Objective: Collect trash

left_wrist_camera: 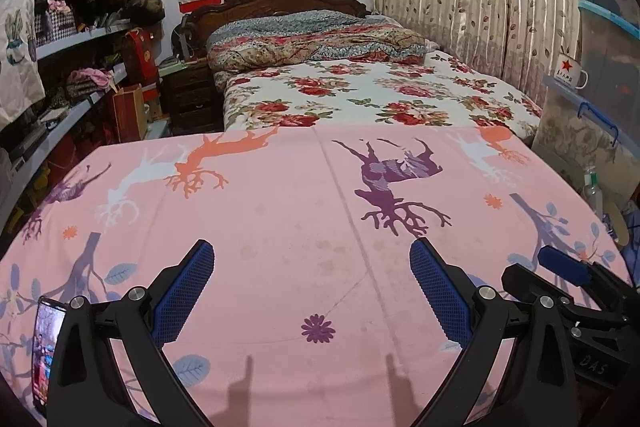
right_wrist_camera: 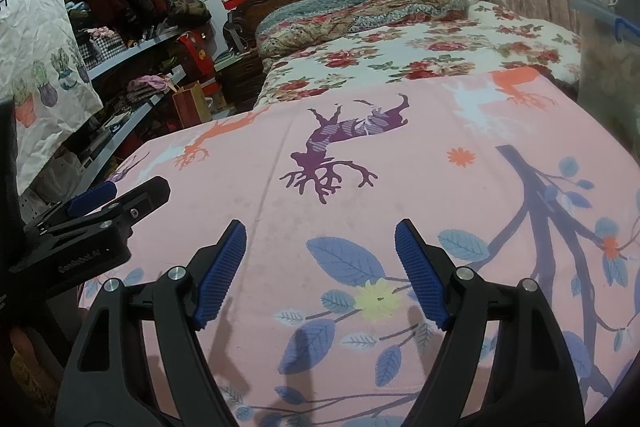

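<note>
A pink cloth [left_wrist_camera: 288, 211] printed with deer and branches covers the flat surface under both grippers. I see no loose trash on it in either view. My left gripper [left_wrist_camera: 312, 245] hovers over the near part of the cloth, its blue pads [left_wrist_camera: 184, 291] wide apart with nothing between them. My right gripper [right_wrist_camera: 320, 225] hangs beside it to the right, open and holding nothing. Each gripper shows at the edge of the other's view: the right gripper [left_wrist_camera: 560, 267] at lower right, the left gripper [right_wrist_camera: 120, 199] at left.
A phone [left_wrist_camera: 48, 347] with a lit screen lies at the cloth's near left edge. Beyond the cloth is a bed with a floral sheet [left_wrist_camera: 380, 99]. Cluttered shelves [left_wrist_camera: 72, 75] line the left. Stacked plastic bins [left_wrist_camera: 588, 131], a star mug [left_wrist_camera: 570, 69] and a bottle [left_wrist_camera: 592, 187] stand at the right.
</note>
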`<act>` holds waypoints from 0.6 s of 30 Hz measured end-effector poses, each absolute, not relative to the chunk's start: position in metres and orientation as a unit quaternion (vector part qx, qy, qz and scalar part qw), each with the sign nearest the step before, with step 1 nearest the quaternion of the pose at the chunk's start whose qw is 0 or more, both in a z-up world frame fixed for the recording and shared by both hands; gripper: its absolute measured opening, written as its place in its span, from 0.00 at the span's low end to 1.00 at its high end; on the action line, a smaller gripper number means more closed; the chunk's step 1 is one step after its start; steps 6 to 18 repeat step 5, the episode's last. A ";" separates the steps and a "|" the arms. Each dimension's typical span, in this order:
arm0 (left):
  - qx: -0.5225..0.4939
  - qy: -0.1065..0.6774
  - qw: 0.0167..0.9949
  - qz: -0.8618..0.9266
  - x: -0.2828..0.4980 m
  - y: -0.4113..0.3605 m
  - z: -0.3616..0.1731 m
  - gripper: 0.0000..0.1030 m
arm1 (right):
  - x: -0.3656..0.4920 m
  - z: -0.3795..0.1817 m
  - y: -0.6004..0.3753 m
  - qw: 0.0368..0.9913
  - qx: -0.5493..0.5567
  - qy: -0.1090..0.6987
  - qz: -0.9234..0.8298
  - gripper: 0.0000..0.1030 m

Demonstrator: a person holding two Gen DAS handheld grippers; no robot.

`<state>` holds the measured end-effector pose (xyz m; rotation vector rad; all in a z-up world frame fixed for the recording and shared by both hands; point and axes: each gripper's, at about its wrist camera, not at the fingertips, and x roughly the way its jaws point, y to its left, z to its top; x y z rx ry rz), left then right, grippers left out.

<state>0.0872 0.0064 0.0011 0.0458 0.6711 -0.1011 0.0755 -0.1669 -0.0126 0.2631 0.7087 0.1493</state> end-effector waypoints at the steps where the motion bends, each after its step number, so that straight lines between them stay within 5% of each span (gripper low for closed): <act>1: 0.020 0.331 0.942 -0.052 0.088 0.006 0.001 0.92 | 0.076 -0.013 -0.168 0.927 0.130 0.345 0.071 0.77; 18: 0.019 0.335 0.941 -0.050 0.089 0.007 -0.001 0.92 | 0.077 -0.016 -0.169 0.925 0.133 0.348 0.069 0.77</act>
